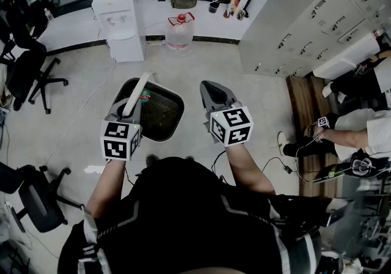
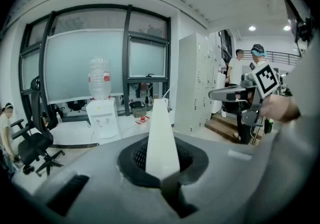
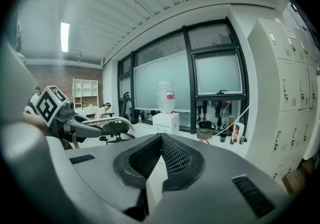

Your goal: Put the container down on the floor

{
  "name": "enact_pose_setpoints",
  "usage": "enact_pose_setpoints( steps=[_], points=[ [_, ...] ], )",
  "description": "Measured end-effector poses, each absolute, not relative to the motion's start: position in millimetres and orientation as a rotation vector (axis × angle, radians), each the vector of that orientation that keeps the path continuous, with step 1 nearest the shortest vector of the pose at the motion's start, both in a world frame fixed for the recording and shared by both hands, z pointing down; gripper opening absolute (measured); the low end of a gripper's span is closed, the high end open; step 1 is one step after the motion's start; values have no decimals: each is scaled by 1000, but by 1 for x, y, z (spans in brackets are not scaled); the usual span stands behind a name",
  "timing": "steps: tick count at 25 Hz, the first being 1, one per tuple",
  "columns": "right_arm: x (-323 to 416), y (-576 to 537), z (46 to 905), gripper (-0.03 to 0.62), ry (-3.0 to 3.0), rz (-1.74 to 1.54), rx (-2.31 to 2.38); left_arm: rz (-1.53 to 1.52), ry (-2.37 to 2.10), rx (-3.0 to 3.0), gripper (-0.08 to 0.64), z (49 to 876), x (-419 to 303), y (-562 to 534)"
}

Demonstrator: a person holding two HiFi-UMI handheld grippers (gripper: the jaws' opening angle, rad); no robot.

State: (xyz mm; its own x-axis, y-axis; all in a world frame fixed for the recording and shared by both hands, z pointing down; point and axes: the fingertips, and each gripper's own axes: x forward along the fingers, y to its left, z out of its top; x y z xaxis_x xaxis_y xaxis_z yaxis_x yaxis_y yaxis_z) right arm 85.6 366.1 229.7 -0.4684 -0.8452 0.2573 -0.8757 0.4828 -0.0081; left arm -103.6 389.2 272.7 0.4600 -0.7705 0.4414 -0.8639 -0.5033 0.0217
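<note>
The container (image 1: pixel 160 114) is a dark bin with a white rim and a white bail handle (image 1: pixel 140 88); something red and green lies inside. It hangs in front of me above the pale floor. My left gripper (image 1: pixel 130 107) is shut on the handle, and in the left gripper view the white handle strip (image 2: pixel 161 138) rises from between the closed jaws. My right gripper (image 1: pixel 207 85) is to the right of the container, apart from it and shut on nothing. In the right gripper view its pads (image 3: pixel 175 155) meet at the tips. That view also shows the container (image 3: pixel 107 127) at left.
A white water dispenser (image 1: pixel 119 19) and a water jug (image 1: pixel 180 29) stand ahead by the window wall. Office chairs (image 1: pixel 30 71) stand at the left, grey lockers (image 1: pixel 317 22) at the right. A seated person (image 1: pixel 360 132) is at the far right. A cable (image 1: pixel 85 107) runs over the floor.
</note>
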Motion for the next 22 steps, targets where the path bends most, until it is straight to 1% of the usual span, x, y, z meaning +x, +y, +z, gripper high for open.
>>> enact_pose_setpoints(
  steps=[4,14,22],
  points=[
    [92,365,223,8,-2512,205,1488,559,-1417,2465,11,269,-99,390],
    [81,361,225,8,-2523,204,1464,537,-1425,2462,11,267,-104,388],
    [57,353,225,8,-2518,189,1461,520,-1432,2459,11,267,-126,384]
  ],
)
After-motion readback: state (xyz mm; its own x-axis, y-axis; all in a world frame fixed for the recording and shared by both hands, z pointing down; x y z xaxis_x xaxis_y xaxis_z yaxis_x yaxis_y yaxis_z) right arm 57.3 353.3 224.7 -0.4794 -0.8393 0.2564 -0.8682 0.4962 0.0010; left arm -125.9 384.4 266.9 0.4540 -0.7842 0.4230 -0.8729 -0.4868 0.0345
